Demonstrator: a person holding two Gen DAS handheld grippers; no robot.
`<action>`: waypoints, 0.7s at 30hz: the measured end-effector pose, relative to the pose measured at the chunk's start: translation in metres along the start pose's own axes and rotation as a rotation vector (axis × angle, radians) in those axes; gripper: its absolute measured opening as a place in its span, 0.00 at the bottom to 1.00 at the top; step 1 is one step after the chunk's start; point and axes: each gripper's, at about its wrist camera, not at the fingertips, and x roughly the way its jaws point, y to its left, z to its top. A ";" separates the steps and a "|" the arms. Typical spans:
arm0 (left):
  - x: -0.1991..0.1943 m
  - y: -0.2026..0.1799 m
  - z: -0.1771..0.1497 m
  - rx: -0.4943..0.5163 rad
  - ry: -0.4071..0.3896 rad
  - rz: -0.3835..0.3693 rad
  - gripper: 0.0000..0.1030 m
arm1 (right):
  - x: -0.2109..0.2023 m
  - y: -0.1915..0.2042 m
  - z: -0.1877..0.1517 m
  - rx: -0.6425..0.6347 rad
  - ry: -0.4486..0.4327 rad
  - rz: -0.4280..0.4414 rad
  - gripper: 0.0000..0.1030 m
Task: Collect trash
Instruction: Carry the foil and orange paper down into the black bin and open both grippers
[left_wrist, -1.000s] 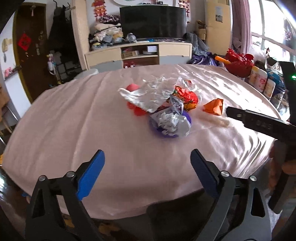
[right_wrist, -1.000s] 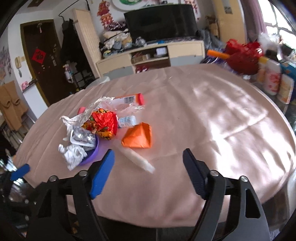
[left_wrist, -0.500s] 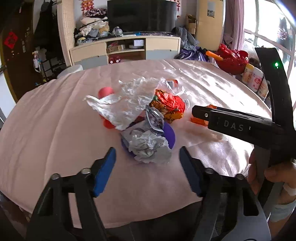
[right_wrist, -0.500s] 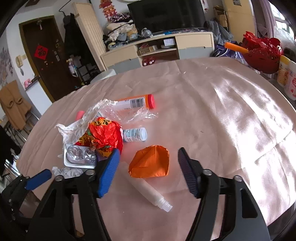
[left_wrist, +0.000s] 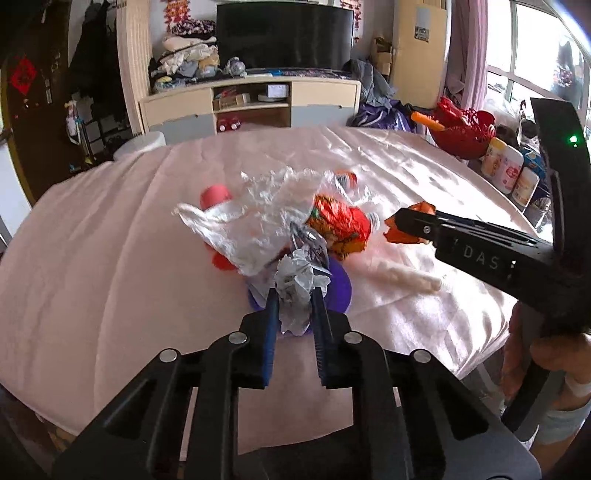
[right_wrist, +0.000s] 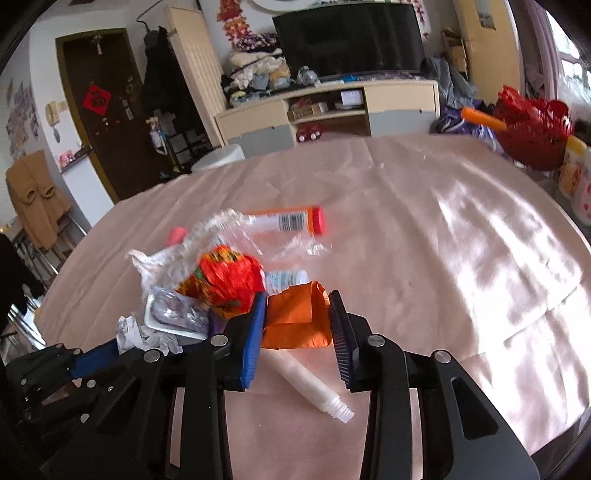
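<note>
Both grippers just closed: left gripper (left_wrist: 294, 304) clamps crumpled white-grey paper wad (left_wrist: 299, 291); right gripper (right_wrist: 297, 317) pinches folded orange paper wrapper (right_wrist: 295, 317) on pink satin tablecloth (right_wrist: 443, 258).

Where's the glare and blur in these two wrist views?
Left wrist: window light glares off the pink tablecloth at far right; the crumpled white paper is sharp; fisheye bends the room's edges. Right wrist: blown-out sun patches on the cloth at right; the red-orange wrapper and clear plastic film are smeared by motion blur; the orange paper is sharper.
</note>
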 end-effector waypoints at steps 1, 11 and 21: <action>-0.005 0.000 0.002 0.001 -0.014 0.006 0.14 | -0.004 0.002 0.002 -0.002 -0.010 0.001 0.34; -0.067 -0.005 0.006 -0.002 -0.119 0.027 0.14 | -0.061 0.022 0.005 -0.038 -0.080 0.008 0.34; -0.122 -0.009 -0.025 -0.011 -0.161 0.043 0.14 | -0.126 0.040 -0.025 -0.087 -0.132 0.024 0.34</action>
